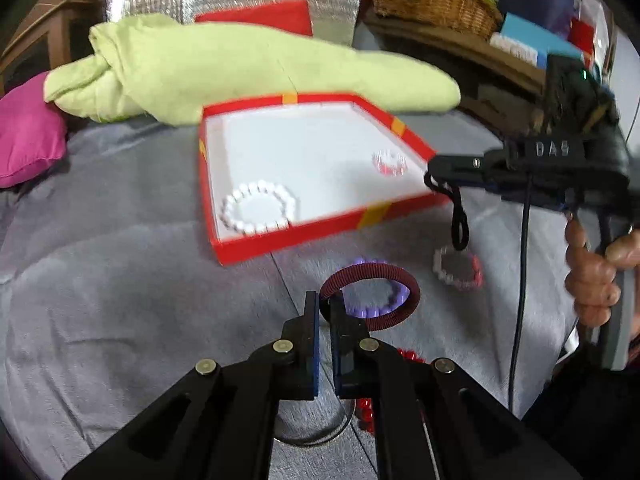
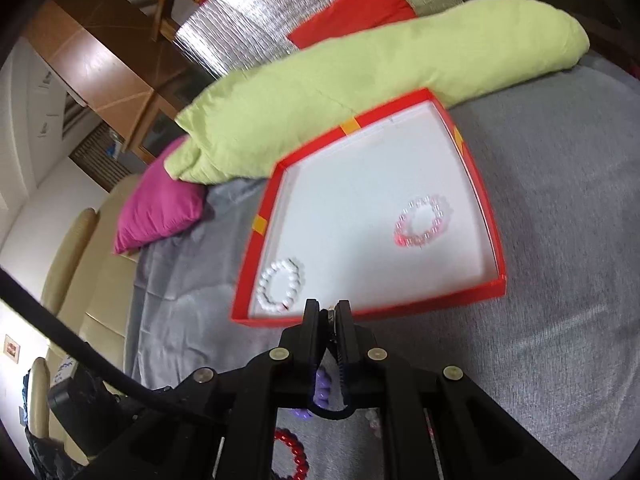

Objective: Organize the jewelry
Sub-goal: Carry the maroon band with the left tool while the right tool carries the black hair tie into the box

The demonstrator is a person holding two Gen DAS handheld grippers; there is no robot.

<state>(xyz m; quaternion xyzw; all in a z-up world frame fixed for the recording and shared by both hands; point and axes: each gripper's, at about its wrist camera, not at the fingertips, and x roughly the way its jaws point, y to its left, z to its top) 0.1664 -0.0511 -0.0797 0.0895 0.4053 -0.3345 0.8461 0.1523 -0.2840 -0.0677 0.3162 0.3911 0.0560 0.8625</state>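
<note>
A red box (image 1: 288,236) with a white inside lies on the grey cloth; it also shows in the right wrist view (image 2: 256,272). It holds a white bead bracelet (image 1: 260,208) (image 2: 280,286) and a pink bead bracelet (image 1: 389,162) (image 2: 424,222). My left gripper (image 1: 325,300) is shut on a dark red corded bangle (image 1: 376,276), held above a purple bead bracelet (image 1: 384,304). My right gripper (image 2: 327,308) (image 1: 434,178) is shut on a black hair band (image 1: 458,220) (image 2: 330,414) near the box's near rim. A pink-white bracelet (image 1: 458,270) lies on the cloth.
A red bead bracelet (image 2: 294,454) and purple beads (image 2: 322,388) lie under my right gripper. A lime green pillow (image 1: 224,68) lies behind the box, a magenta cushion (image 1: 28,144) to the left. A wicker basket (image 1: 436,0) stands on a shelf at the back right.
</note>
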